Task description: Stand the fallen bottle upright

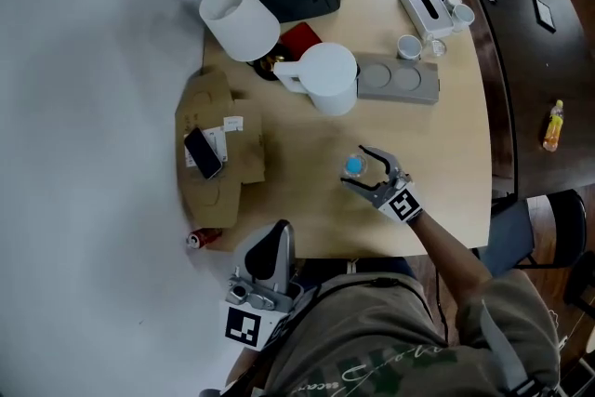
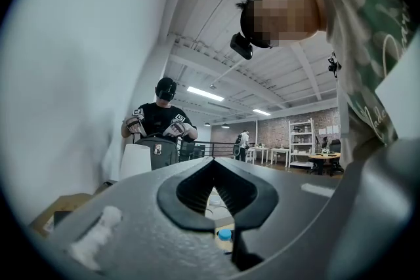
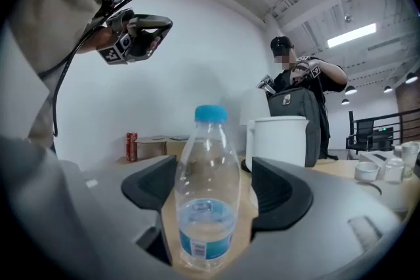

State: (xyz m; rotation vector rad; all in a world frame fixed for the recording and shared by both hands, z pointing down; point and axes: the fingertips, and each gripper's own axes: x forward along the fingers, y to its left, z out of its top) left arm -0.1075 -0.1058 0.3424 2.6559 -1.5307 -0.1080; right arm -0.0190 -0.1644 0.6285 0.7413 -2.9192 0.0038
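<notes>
Well, bottle [image 3: 205, 193] upright on bare tabletop [image 1: 297, 186] — right gripper [image 1: 354, 167] spread around it.

Bare tabletop [image 1: 446, 144] lies right of and near the upright bottle [image 1: 354, 165]; the white jug [image 1: 327, 77] and grey tray [image 1: 400, 79] block the far side, cardboard [image 1: 244, 153] the left.

clear bottle [image 1: 354, 165]: 1 | pitcher [image 1: 325, 77]: 1 | can [image 1: 198, 239]: 1 | phone [image 1: 203, 152]: 1
</notes>
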